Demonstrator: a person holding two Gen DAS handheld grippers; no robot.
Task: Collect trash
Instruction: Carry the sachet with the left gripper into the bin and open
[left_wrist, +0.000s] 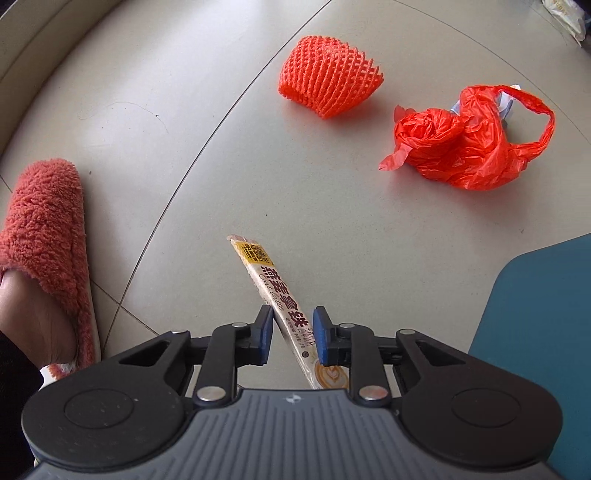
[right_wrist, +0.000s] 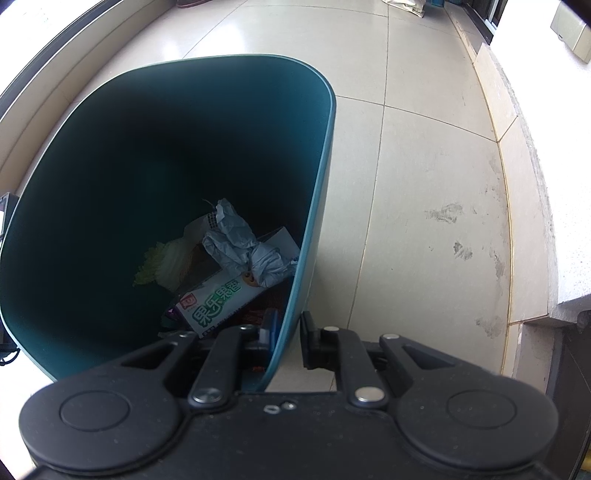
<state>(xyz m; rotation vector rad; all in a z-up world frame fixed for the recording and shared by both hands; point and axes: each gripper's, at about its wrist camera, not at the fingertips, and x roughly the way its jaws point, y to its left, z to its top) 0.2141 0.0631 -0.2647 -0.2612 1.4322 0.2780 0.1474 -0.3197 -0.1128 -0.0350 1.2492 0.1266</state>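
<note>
Floor: pale beige tiled floor (left_wrist: 295, 206) lay under everything in both wrist views; thin dark grout lines crossed it
Left gripper: left gripper (left_wrist: 291, 334) had its blue-padded fingers (left_wrist: 263, 334) parted around a long narrow cream-and-yellow drink-mix sachet (left_wrist: 275, 295); the left pad touched the sachet's edge, the right pad stood just clear of it; whether the sachet was pinched or lay loose between them could not be told
Sachet: it ran diagonally from between the fingers forward and to the left, its yellow end pointing away from the camera
Loose trash: an orange foam fruit net (left_wrist: 328, 75) sat on the floor ahead; a crumpled red-orange thin plastic bag (left_wrist: 469, 144) lay to its right, apart from it, with a handle loop raised
Slipper: a fuzzy coral-red slipper (left_wrist: 48, 229) with a foot in it stood at the left edge
Right gripper: right gripper (right_wrist: 286, 338) was clamped on the wall of a dark teal plastic trash bin (right_wrist: 317, 192); one finger sat inside the rim, the other outside
Bin contents: a crumpled grey-blue wad of paper (right_wrist: 240, 247), a white printed carton with green lettering (right_wrist: 218, 306) and a pale green leafy scrap (right_wrist: 162, 262) lay at the bottom
Bin in left view: its teal side (left_wrist: 535, 350) showed at the right edge, beside the left gripper
</note>
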